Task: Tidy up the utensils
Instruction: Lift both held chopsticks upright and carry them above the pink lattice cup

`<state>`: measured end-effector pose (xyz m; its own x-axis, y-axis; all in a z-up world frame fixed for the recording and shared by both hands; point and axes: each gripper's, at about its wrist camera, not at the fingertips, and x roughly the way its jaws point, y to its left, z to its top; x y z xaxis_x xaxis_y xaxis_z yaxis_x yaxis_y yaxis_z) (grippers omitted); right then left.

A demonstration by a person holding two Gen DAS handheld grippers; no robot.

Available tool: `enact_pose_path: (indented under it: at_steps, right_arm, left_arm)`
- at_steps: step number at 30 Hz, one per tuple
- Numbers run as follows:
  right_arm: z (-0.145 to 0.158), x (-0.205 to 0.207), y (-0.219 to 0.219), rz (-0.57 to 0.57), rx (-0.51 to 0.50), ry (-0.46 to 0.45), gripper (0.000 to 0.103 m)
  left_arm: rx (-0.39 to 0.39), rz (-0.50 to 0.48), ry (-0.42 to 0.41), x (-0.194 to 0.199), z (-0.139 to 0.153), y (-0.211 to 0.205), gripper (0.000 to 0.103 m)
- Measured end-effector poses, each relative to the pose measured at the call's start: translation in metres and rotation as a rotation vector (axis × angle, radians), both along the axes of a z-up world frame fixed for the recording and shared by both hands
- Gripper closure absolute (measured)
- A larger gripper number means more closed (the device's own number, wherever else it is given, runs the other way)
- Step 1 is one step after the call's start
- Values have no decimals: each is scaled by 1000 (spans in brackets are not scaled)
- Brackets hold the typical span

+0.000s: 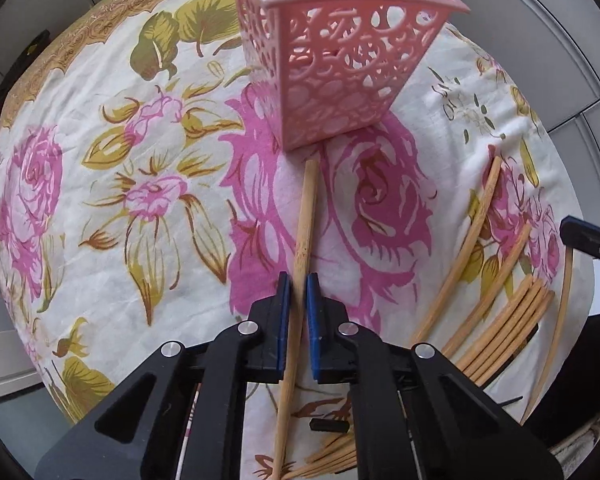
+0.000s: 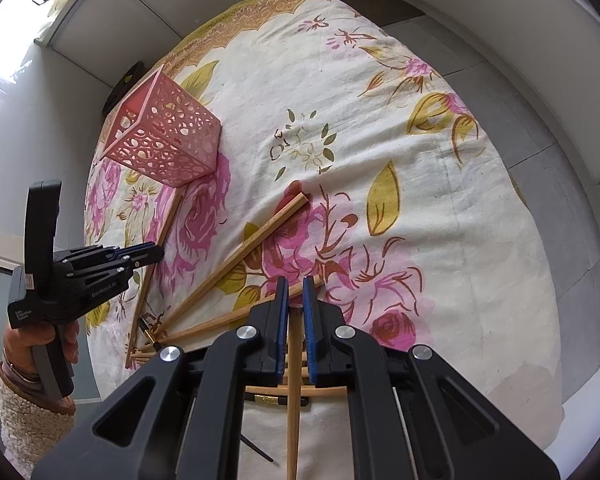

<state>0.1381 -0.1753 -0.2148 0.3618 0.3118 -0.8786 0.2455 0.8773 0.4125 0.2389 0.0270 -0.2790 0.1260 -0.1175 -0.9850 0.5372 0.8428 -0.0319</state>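
Between the left gripper's blue pads a single chopstick is sitting clamped, tip pointing toward the pink basket. The right gripper is gripping another stick — more chopsticks are lying scattered on the floral cloth, the basket looking empty — sorting barely begun.

The left gripper points straight down with its fingers closed on a chopstick, while the right gripper, angled steeply downward, grips another chopstick.
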Motion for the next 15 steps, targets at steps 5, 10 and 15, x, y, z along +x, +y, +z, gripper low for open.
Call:
enact_pose_path:
  at_steps: [5, 10, 15]
  right_arm:
    - [8, -2, 0, 2, -5, -18, 95]
    - [36, -11, 4, -2, -24, -95, 95]
    - [72, -38, 12, 16, -59, -221, 95]
  left_arm:
    - [-61, 74, -93, -27, 24, 38, 97]
    - [-232, 168, -275, -64, 80, 73, 97]
    - [-403, 227, -490, -112, 126, 80, 97]
